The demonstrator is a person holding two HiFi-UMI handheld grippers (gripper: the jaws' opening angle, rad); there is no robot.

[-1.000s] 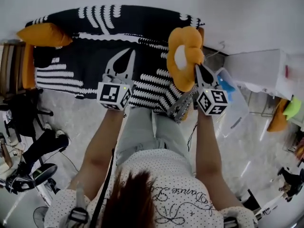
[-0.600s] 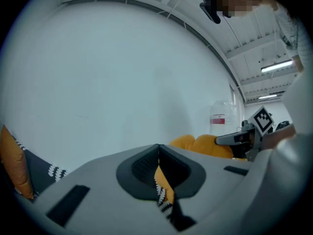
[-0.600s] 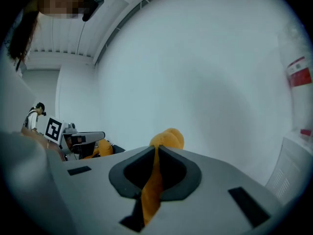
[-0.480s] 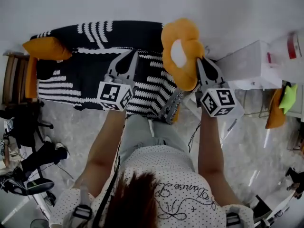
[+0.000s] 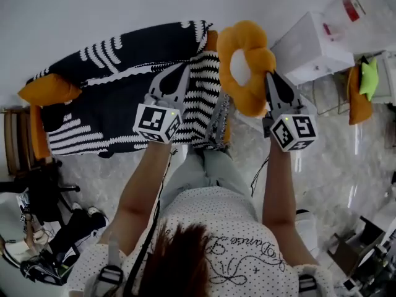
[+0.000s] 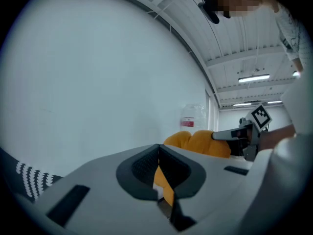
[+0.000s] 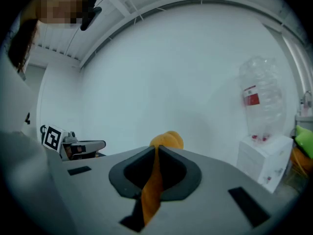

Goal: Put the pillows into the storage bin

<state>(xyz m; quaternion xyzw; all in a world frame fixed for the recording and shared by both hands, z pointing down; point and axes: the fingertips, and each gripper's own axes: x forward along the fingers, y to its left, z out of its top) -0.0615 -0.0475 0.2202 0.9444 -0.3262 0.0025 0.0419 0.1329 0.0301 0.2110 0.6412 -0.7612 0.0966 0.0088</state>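
Observation:
An orange flower-shaped pillow [image 5: 247, 67] with a white centre hangs in the air, and my right gripper [image 5: 270, 76] is shut on its edge. Orange fabric is pinched between that gripper's jaws [image 7: 156, 153], with the pillow [image 7: 166, 140] bulging beyond them. My left gripper [image 5: 184, 68] is shut on a black-and-white striped pillow [image 5: 207, 98] with an orange back, which hangs below it. In the left gripper view its jaws [image 6: 157, 153] pinch orange and white fabric, and the flower pillow [image 6: 198, 143] shows beyond. No storage bin is in view.
A sofa under a black-and-white patterned cover [image 5: 105, 98] stands at the left, with an orange pillow [image 5: 48, 88] at its far end. A white dispenser box [image 5: 312, 42] with a water bottle [image 5: 365, 5] is at the upper right. Green and orange cloths [image 5: 365, 85] hang beside it.
The person has turned right: the sofa slid to the left of the view. Both grippers stayed shut and carried their pillows away from the sofa toward the white box.

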